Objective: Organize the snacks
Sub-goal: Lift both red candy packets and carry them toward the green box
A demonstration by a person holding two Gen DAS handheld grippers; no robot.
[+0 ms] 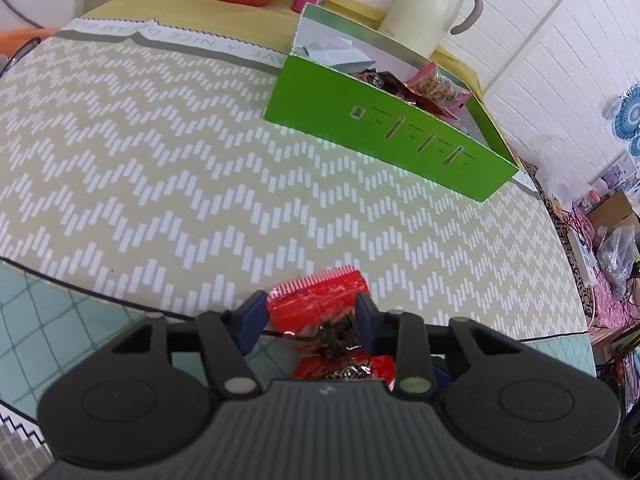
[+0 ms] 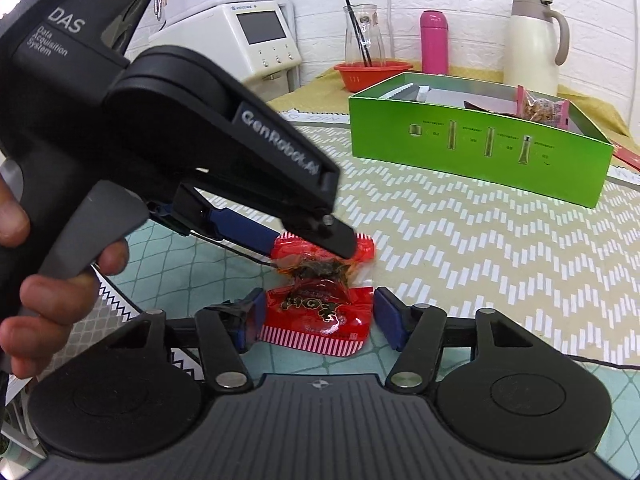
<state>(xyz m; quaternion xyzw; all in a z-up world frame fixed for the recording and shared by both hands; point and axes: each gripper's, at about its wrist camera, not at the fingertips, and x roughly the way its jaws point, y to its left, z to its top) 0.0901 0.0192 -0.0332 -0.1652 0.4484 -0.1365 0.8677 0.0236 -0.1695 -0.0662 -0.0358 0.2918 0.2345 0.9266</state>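
Closest to both cameras was a red snack packet [image 2: 320,300], dark bits showing through its clear middle, sitting near the table's [image 1: 160,168] front edge where the teal mat met the chevron tablecloth. The left gripper [image 1: 310,308] had its blue pads pinched onto the packet's far end, jaws mostly closed. The right gripper [image 2: 318,316] sat around the near end with its jaws fairly wide; one pad looked to touch the wrapper, the other stood just off it, so no real squeeze. A hand [image 2: 44,272] wrapped the left gripper's handle. Farther back, toward the table's rear edge, stood an open green box [image 2: 480,152] with a few snack packs [image 2: 540,108] already inside. Behind that: an orange basket [image 2: 372,74], pink bottle [image 2: 434,42] and cream thermos jug [image 2: 534,40] by the wall.
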